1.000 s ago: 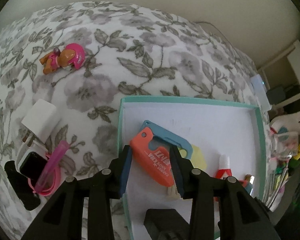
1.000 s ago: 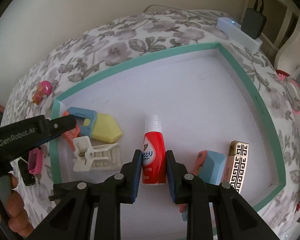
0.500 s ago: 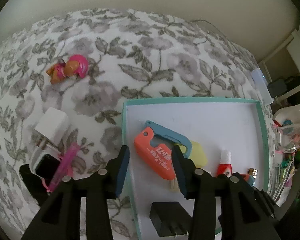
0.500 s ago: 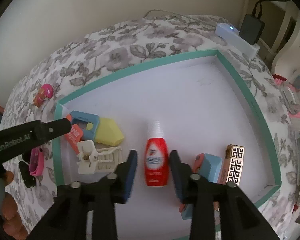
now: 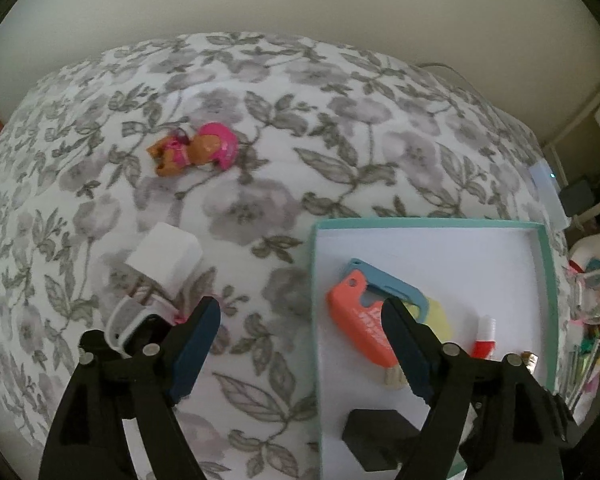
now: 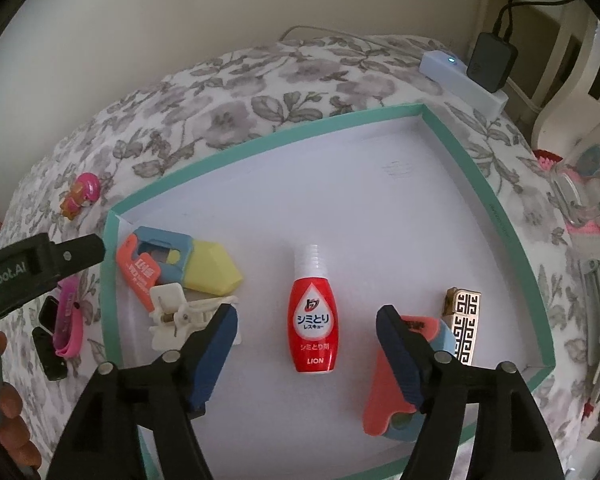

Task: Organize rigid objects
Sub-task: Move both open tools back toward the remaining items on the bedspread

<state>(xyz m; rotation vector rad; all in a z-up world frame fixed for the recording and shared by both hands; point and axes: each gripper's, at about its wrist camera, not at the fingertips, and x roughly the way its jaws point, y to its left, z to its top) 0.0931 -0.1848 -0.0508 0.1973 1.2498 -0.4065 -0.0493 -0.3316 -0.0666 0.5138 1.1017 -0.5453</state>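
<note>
black plug: right side hidden behind the left claw's finger
orange clip: partly covered by the right claw's finger
watch: lower part hidden behind the left claw
gold case: only a corner shows in the left view
hand: cut off by the picture's edge
clutter: blurred, too small to tell

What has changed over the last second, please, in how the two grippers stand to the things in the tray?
The right gripper has just been opening its jaws and let go of the red bottle, which lies between them untouched. The left gripper has also been opening, released the orange clip, and drawn up and away. The tray and its other contents, and the pink toy on the cloth, lie as before.
</note>
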